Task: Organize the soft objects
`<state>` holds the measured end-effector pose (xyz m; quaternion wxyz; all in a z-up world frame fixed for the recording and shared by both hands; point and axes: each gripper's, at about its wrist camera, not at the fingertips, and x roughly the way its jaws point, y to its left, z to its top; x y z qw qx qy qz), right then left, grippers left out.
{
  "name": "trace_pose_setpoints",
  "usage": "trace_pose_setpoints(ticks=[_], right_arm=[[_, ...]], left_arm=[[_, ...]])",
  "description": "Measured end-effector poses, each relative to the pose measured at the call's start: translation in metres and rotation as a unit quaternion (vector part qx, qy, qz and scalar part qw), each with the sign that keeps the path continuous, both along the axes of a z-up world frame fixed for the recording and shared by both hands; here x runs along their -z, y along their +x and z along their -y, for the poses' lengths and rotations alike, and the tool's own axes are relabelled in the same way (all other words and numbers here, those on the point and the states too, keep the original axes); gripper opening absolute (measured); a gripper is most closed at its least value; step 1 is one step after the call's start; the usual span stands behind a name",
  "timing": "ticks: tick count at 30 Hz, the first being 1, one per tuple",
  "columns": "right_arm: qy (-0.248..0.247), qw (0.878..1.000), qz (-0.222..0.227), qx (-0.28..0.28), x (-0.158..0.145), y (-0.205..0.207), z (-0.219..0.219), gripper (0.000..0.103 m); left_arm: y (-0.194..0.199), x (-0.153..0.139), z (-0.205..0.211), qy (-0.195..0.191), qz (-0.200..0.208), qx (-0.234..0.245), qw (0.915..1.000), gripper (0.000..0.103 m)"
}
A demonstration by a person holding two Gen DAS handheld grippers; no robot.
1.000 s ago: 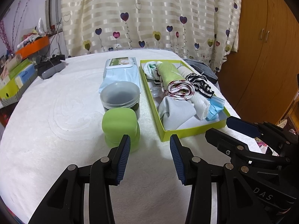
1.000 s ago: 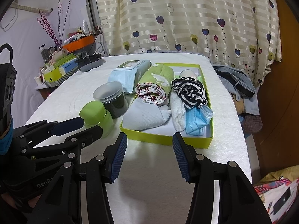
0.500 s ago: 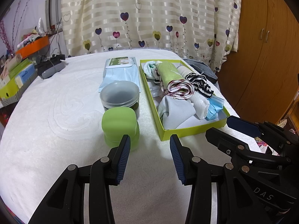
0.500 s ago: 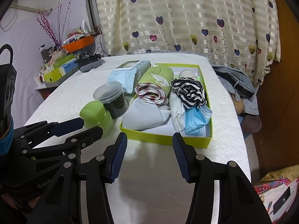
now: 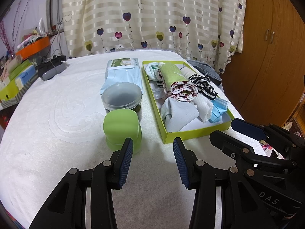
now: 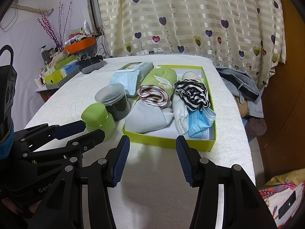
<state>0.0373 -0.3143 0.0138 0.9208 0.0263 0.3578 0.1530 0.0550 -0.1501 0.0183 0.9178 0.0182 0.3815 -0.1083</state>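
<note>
A lime-green box (image 5: 198,132) (image 6: 167,143) lies on the white bedcover, packed with soft things: a rolled green towel (image 6: 158,87), a black-and-white striped cloth (image 6: 192,93), white socks (image 6: 180,114), a pale grey cloth (image 6: 144,118) and a blue face mask (image 6: 200,122). My left gripper (image 5: 152,160) hovers open over bare cover, just in front of the box's near left corner and a green-capped jar (image 5: 122,127). My right gripper (image 6: 152,158) is open too, empty, in front of the box's near wall. Each gripper shows in the other's view.
A clear-lidded dark jar (image 5: 122,97) and a wet-wipes pack (image 5: 124,72) sit left of the box. A grey device (image 5: 50,70) and boxes (image 5: 15,80) crowd the far left. Heart-print curtain behind, wooden wardrobe (image 5: 266,57) right, clothes (image 6: 240,84) beside the bed.
</note>
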Motion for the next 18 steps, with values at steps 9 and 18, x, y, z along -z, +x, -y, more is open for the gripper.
trace_pose_setpoints(ticks=[9, 18], right_arm=[[0.000, 1.000, 0.000, 0.000, -0.0001, -0.0001, 0.0000, 0.052], [0.000, 1.000, 0.000, 0.000, -0.0003, -0.0002, 0.0000, 0.052]], left_arm=[[0.0000, -0.0001, 0.0001, 0.000, 0.000, 0.000, 1.0000, 0.043], [-0.0001, 0.0000, 0.0007, 0.001, 0.000, 0.000, 1.0000, 0.043]])
